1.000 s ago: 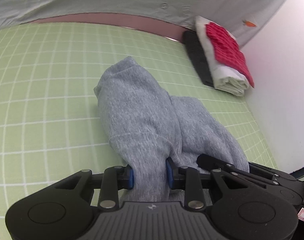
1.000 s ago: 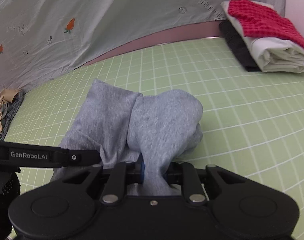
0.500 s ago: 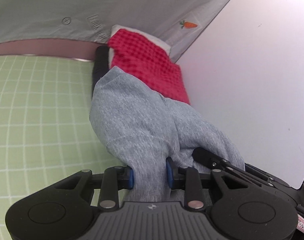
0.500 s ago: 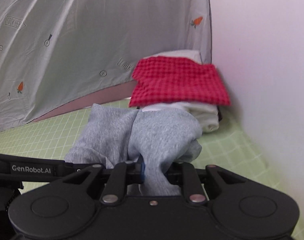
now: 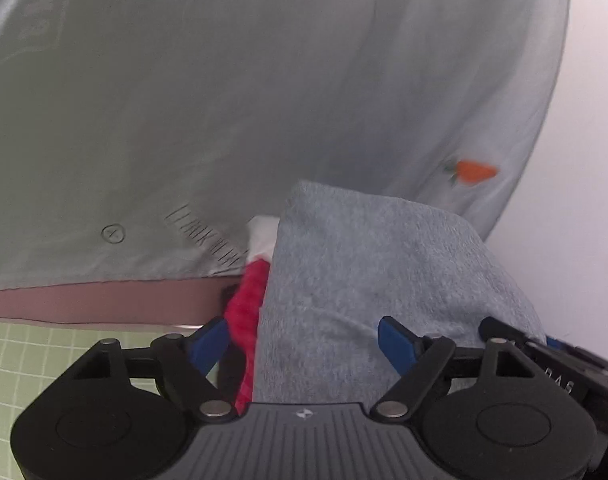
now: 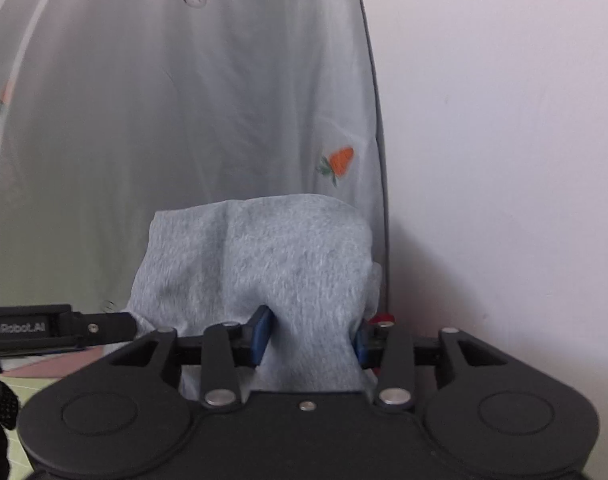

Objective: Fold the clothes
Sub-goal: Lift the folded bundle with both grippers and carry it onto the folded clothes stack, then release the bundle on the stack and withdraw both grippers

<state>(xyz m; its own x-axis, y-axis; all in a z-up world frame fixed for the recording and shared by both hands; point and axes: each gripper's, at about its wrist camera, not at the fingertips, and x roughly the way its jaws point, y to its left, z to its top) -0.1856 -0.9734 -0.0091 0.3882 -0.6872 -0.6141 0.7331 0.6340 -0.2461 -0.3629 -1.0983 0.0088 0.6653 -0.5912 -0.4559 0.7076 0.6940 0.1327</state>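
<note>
While both claws tip gently downward, the left claw (image 5: pixel 302 342) has just been spreading wide, its pads clear of the grey garment (image 5: pixel 367 280) lying between them. The right claw (image 6: pixel 309 336) has been opening too; grey cloth fills its gap, pressure uncertain. Folded and fuzzy, the garment sits atop a red cloth (image 5: pixel 246 320). Behind: carrot-print sheet (image 6: pixel 224 100), white wall (image 6: pixel 503 140), green gridded mat (image 5: pixel 32 356).
</note>
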